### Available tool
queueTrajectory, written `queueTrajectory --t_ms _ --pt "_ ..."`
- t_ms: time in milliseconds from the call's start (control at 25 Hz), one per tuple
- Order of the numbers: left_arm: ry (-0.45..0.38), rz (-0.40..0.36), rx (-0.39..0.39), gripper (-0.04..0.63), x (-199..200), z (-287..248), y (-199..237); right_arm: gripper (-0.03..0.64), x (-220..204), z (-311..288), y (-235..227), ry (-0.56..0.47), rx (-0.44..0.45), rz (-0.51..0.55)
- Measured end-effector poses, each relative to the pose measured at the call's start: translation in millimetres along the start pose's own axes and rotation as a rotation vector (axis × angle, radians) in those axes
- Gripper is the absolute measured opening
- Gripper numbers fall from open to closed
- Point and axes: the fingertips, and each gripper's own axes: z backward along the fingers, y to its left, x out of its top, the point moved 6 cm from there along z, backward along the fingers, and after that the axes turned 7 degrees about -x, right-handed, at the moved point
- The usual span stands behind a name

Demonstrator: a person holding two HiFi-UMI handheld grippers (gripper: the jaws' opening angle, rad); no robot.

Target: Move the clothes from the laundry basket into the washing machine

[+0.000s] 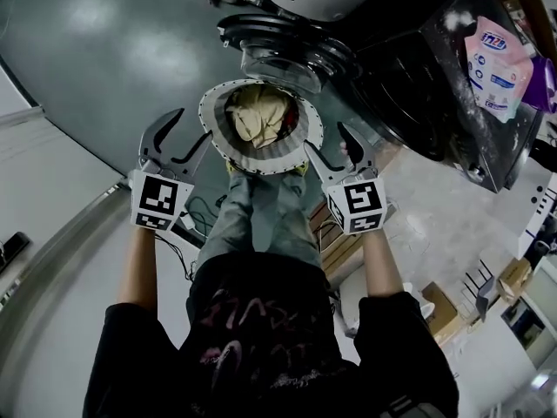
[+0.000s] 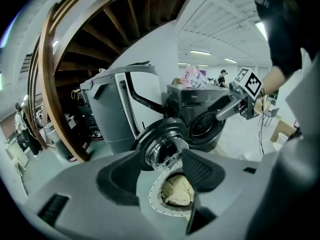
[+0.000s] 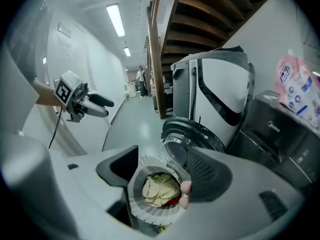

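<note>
One round white laundry basket (image 1: 261, 165) sits at frame centre, a beige bundle of clothes (image 1: 257, 116) inside. One washing machine (image 1: 418, 85), door open, fills the upper right. The left gripper (image 1: 193, 127) and right gripper (image 1: 326, 138) flank the basket, jaws wide apart, holding nothing.

Black printed tee (image 1: 270, 347), grey trousers (image 1: 261, 220)

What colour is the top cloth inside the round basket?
The cloth is pale creamy yellow. It shows best in the right gripper view.
</note>
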Motion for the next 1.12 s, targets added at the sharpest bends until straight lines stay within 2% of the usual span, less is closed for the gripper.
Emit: queueTrajectory --t_ms 120,280,440,640,800,1120 --pt "0.055 -0.043 -0.009 0.27 -12 -11 -5 0.311 -14 -12 1 0.029 0.037 0.027" --pt "0.078 -0.045 0.001 0.27 -27 -26 -6 0.318 -33 -28 2 0.069 0.077 0.056" --pt "0.143 -0.117 -0.001 0.27 -50 -47 -3 0.324 -61 -49 10 0.108 0.107 0.07" --pt "0.194 -0.188 -0.064 0.273 -75 -86 -8 0.328 -94 -77 16 0.142 0.133 0.082" --pt "0.236 -0.224 -0.127 0.275 -105 -118 -20 0.347 -123 -103 24 0.168 0.181 0.163" --pt "0.337 -0.37 -0.233 0.278 -174 -188 -41 0.347 -196 -160 35 0.25 0.222 0.292"
